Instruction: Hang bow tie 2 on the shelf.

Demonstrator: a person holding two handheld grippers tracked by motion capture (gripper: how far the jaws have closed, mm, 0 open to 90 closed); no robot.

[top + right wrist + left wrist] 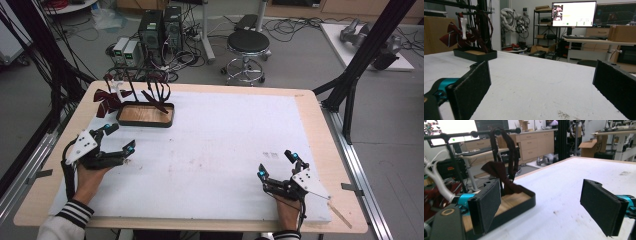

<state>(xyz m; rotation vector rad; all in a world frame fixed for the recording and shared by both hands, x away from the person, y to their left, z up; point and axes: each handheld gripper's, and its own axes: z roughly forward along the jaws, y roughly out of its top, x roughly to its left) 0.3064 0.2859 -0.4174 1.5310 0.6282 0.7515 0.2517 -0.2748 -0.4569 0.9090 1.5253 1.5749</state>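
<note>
The light stand (145,97) in its dark wood-floored tray (146,115), at the far left of the white foam-like mat (225,150), could be tipped if the soft maroon bow tie (155,101) draped on it is tugged sideways; a striped bow (106,100) hangs beside. The left gripper (120,137) is held near, jaws spread, nothing between. The right gripper (276,164) is rested well apart, jaws likewise spread and empty

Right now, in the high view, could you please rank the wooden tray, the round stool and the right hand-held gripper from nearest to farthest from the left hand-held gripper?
From the left hand-held gripper:
1. Wooden tray, just beyond it at the table's far left.
2. Right hand-held gripper, across the table at the near right.
3. Round stool, on the floor past the table's far edge.
</note>
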